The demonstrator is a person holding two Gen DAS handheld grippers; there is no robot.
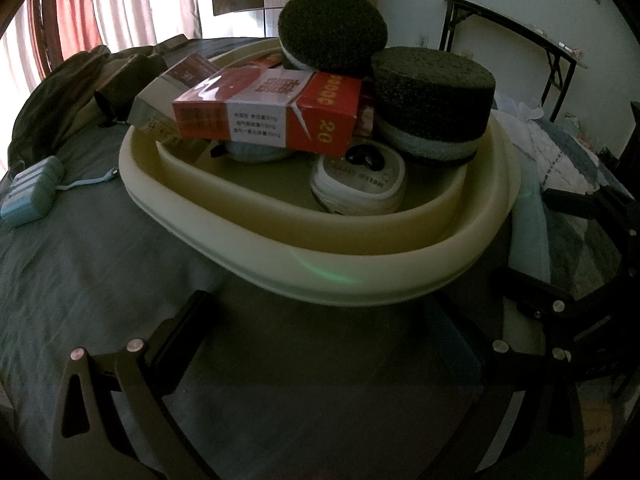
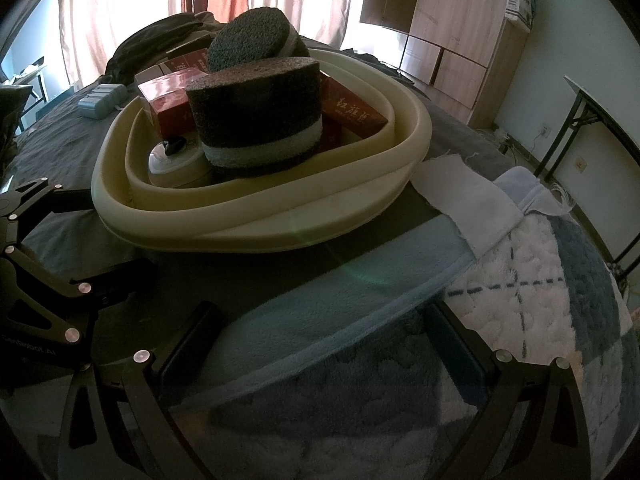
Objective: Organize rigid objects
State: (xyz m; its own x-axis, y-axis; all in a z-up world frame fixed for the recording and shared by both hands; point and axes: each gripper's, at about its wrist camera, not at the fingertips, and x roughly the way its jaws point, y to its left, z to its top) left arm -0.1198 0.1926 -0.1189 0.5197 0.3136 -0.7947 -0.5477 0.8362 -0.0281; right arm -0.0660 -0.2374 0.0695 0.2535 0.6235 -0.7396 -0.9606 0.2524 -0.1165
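A cream oval basin sits on the dark bedsheet. It holds red cigarette boxes, two round dark sponges, one leaning higher at the back, and a small white case with a black clip. My left gripper is open and empty just in front of the basin. My right gripper is open and empty, over a blue blanket right of the basin. A blue-grey ribbed case lies outside the basin.
Dark clothing is heaped behind the basin. A white cloth and checked fleece blanket lie to the right. A folding table and a wooden wardrobe stand beyond the bed. Each gripper shows at the edge of the other's view.
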